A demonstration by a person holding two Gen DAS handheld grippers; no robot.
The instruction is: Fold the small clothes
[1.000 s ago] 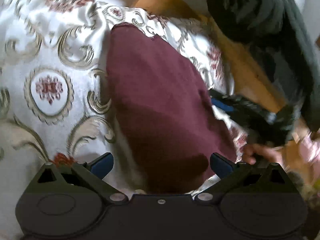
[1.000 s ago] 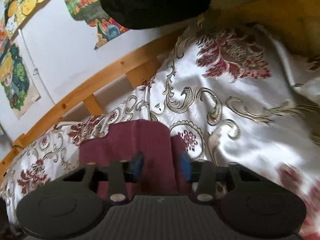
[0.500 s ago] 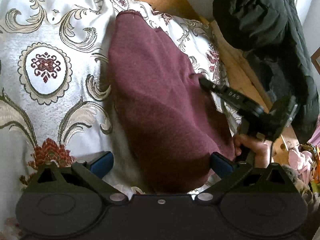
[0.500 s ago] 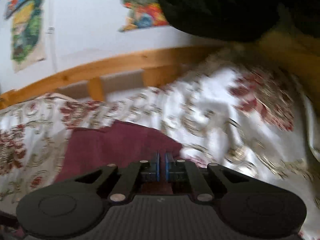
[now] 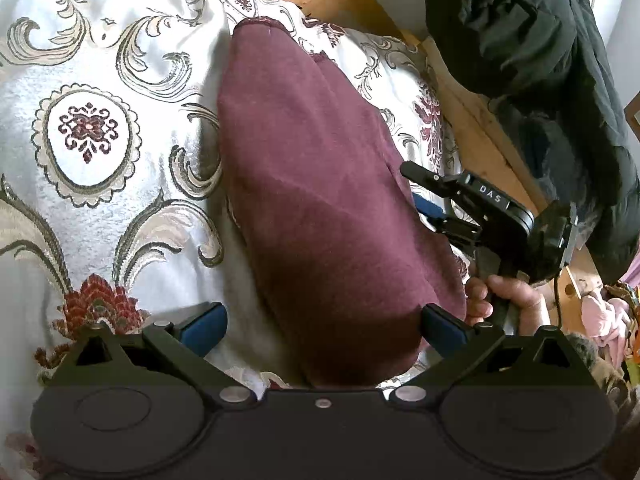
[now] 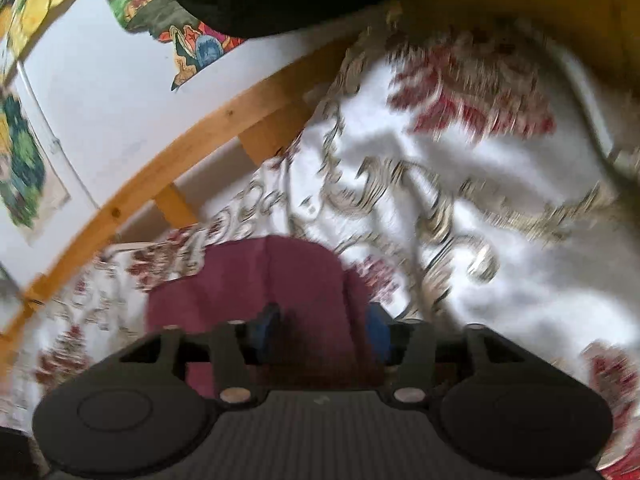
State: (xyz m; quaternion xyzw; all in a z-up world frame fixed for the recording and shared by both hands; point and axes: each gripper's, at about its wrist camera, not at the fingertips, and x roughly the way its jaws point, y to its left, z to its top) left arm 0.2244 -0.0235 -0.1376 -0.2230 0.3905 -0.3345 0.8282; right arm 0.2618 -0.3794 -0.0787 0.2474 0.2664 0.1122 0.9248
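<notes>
A maroon garment [image 5: 320, 200] lies folded lengthwise on the patterned bedspread [image 5: 100, 128]. My left gripper [image 5: 324, 326] is open, its blue pads on either side of the garment's near end, holding nothing. My right gripper [image 5: 420, 196] shows in the left wrist view at the garment's right edge, held by a hand [image 5: 504, 296]. In the blurred right wrist view the right gripper [image 6: 324, 330] is open, its pads either side of a ridge of the maroon cloth [image 6: 256, 284].
A wooden bed rail [image 6: 180, 160] and a white wall with colourful posters [image 6: 188, 48] lie behind the bed. A dark green jacket [image 5: 540, 60] hangs at the right over the wooden frame [image 5: 480, 140].
My right gripper was shut on the garment's edge half a second ago and is open now. My left gripper stays open over the near end.
</notes>
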